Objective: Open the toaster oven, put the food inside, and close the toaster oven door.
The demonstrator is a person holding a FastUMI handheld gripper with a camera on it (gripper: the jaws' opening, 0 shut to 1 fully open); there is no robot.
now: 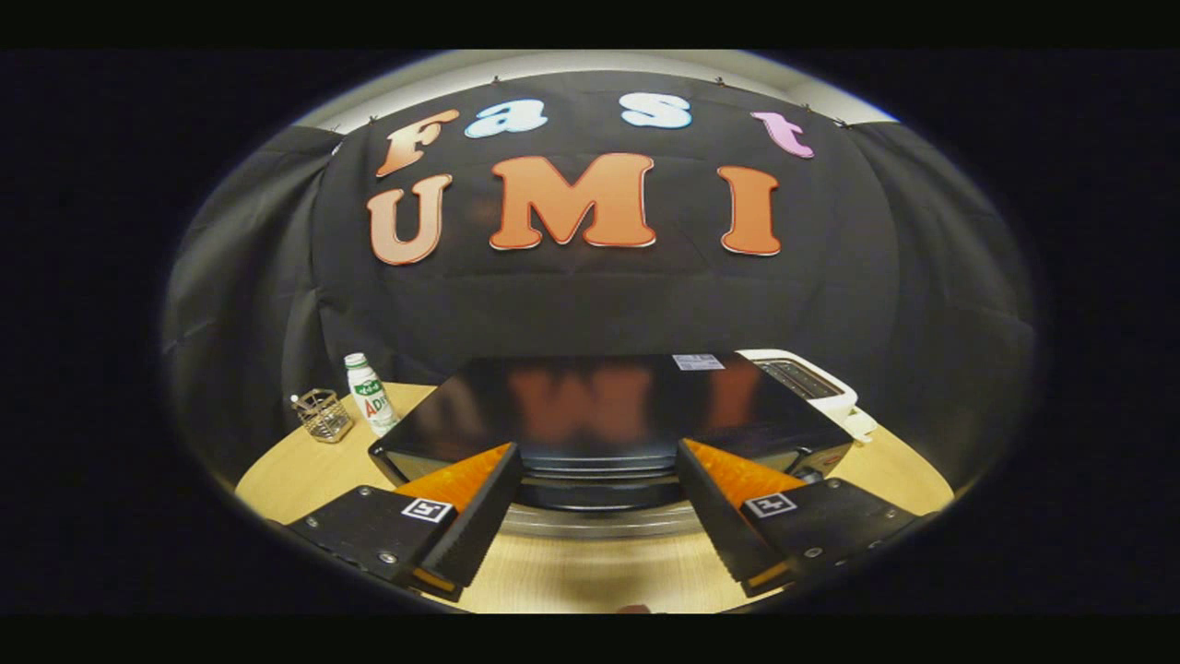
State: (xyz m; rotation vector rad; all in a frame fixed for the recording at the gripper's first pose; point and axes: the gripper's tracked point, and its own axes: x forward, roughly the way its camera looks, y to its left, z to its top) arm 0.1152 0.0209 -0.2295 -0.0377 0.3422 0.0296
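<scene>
my tongs (pixel 590 516) hung spread and empty over the counter (pixel 590 576). the toaster oven (pixel 608 410) sat dead ahead, just beyond the fingertips, door shut, its handle bar running crosswise between both fingers.

The gripper (pixel 597 516) is held low over the counter (pixel 590 576), pointing forward and roughly level, its two fingers spread wide apart with open space between them and nothing clamped. The left finger (pixel 479 512) and the right finger (pixel 714 512) angle inward toward each other as they reach forward, their ribbed inner faces turned to the gap. Each finger is carried on a flat block fastened with screws and marked with a small square tag on top. Both fingertips end over the near part of the counter, about level with each other, so the gripper sits square rather than rolled to either side.
</scene>
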